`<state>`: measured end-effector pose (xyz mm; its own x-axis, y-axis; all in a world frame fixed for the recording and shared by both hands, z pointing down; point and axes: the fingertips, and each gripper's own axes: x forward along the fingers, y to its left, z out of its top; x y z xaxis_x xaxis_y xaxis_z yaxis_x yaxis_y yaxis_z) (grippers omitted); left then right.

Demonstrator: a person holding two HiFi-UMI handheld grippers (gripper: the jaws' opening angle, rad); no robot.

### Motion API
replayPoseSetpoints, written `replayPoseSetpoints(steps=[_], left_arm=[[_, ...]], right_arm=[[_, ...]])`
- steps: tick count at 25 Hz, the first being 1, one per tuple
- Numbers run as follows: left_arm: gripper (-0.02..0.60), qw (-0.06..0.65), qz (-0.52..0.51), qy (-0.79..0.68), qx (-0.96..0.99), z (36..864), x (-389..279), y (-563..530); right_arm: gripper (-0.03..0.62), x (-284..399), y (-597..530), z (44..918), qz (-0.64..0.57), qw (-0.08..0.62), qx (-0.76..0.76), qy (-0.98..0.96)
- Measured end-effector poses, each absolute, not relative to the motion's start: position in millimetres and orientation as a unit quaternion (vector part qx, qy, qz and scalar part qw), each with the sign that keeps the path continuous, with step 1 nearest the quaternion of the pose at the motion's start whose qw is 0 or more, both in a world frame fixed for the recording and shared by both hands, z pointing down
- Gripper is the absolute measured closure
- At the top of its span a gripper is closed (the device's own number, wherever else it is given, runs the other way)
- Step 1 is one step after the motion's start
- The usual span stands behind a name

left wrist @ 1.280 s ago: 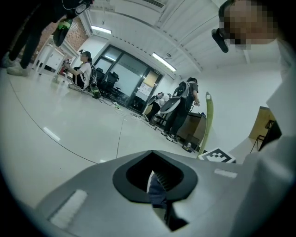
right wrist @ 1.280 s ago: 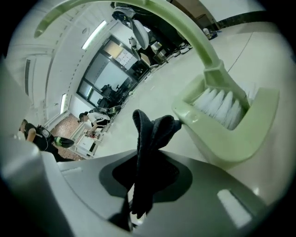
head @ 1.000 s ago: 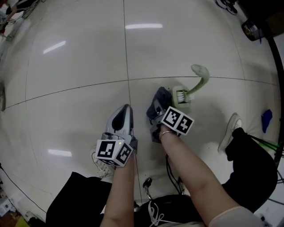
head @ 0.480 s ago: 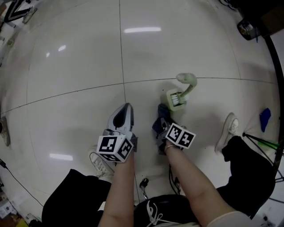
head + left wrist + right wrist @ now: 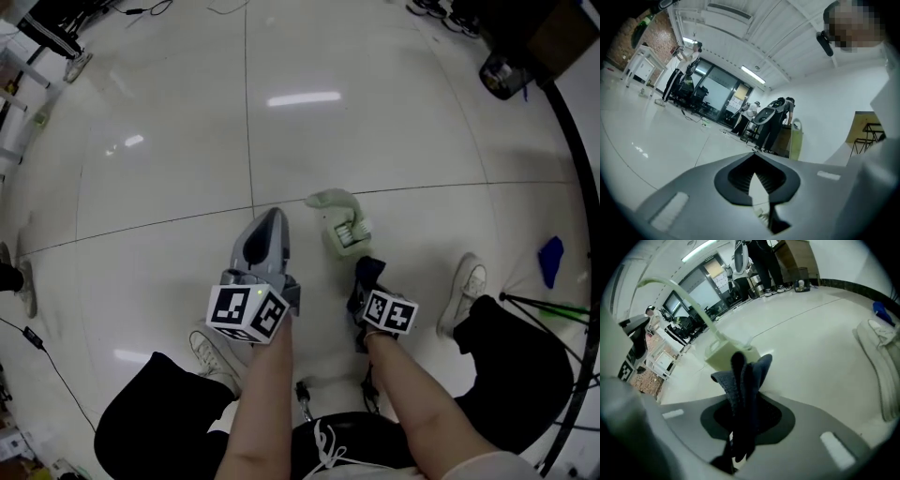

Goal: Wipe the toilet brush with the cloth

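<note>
Down on the pale tiled floor [image 5: 169, 141], just ahead of both tools, lies the light green toilet brush [image 5: 343, 228], its curved handle pointing away. The right gripper [image 5: 369, 287] is clamped on a hanging dark blue cloth [image 5: 743, 376], close behind the brush head (whether they touch is unclear). The left gripper [image 5: 755, 154] has its jaws together on nothing, off to the brush's left. I judge this a wiping pass about to land: the cloth must next be pressed along the brush, which may slide unless steadied.
</note>
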<state>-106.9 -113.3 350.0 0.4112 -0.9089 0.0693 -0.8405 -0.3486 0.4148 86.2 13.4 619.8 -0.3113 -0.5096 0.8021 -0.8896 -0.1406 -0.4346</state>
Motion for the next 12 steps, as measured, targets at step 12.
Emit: replayPoseSetpoints(steps=[12], left_arm=[[0.575, 0.092, -0.120, -0.527, 0.836, 228.9, -78.3, -117.7]], right_arm=[[0.523, 78.9, -127.0, 291.4, 0.213, -0.032, 0.428, -0.878]])
